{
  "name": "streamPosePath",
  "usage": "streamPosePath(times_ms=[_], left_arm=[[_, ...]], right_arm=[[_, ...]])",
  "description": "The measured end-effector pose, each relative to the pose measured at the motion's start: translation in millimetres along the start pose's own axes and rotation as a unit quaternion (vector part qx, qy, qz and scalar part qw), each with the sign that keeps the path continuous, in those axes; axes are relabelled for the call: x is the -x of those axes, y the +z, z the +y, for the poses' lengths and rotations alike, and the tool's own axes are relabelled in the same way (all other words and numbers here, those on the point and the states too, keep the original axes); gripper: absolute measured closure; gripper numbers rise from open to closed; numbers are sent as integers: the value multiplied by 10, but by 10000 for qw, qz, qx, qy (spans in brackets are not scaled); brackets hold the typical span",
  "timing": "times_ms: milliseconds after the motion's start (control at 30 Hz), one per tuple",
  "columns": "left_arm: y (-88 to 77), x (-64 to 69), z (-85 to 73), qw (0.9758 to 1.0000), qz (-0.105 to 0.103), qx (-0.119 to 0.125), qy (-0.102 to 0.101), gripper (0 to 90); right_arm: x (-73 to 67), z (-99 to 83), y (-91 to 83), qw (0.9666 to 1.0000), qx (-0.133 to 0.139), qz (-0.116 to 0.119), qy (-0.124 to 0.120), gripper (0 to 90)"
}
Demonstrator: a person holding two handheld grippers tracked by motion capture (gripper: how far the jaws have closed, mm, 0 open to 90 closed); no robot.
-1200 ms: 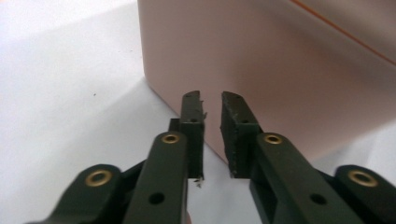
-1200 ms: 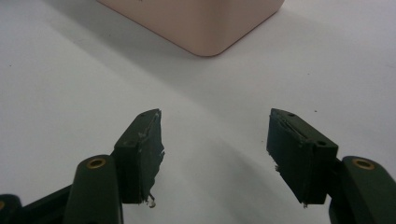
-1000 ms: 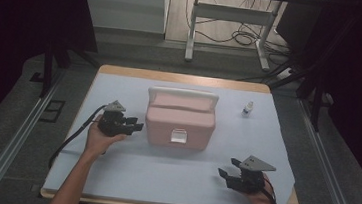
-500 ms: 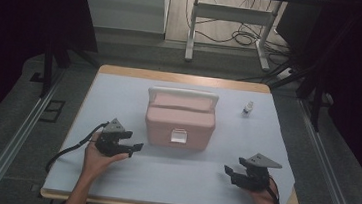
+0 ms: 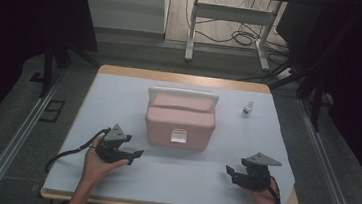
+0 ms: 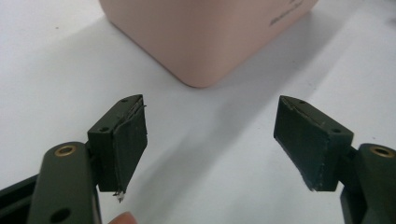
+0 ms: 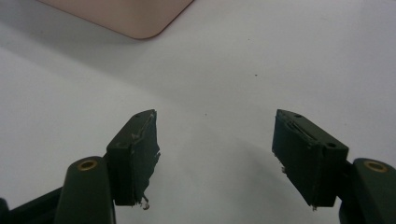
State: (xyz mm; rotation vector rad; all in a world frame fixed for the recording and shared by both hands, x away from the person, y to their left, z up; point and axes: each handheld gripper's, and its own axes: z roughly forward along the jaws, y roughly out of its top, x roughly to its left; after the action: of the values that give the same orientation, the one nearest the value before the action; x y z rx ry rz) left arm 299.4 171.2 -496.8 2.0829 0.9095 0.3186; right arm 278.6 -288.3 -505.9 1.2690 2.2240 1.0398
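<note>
A pink box [image 5: 180, 119] with a white handle and a white front latch stands shut in the middle of the table. My left gripper [image 5: 135, 154] rests low at the front left, open and empty, its jaws pointing toward the box's near left corner [image 6: 201, 42]. At the front right my right gripper [image 5: 229, 172] is open and empty too, jaws pointing left over bare cloth. The box's corner [image 7: 135, 16] sits at the top left of the right gripper view. A small white bottle [image 5: 247, 108] stands to the right of the box.
A pale blue-white cloth [image 5: 187, 173] covers the wooden table. A black cable [image 5: 66, 155] trails from the left gripper toward the table's left front edge. Beyond the table are a metal table frame and cables on the floor [image 5: 235, 34].
My left gripper has drawn back from the box's left side toward the front edge. The right gripper has shifted slightly nearer the front right corner. Both stay open.
</note>
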Motion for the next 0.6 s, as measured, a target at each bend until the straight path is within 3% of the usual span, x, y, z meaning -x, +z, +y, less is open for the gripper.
streamPosePath(times_ms=[167, 300, 467, 600], left_arm=[[14, -1, 0, 10000, -20, 2, 30, 261], [-6, 6, 16, 9998, -154, 143, -46, 267], [-51, -18, 25, 9999, 25, 160, 11, 266], [-26, -9, 25, 9999, 18, 136, 21, 269]], right_arm=[[-5, 16, -24, 9998, 98, -44, -139, 314], [39, 84, -44, 9997, 162, -141, -148, 339], [144, 292, -8, 9993, -189, -272, -201, 361], [277, 508, 18, 9970, -683, -334, -144, 364]])
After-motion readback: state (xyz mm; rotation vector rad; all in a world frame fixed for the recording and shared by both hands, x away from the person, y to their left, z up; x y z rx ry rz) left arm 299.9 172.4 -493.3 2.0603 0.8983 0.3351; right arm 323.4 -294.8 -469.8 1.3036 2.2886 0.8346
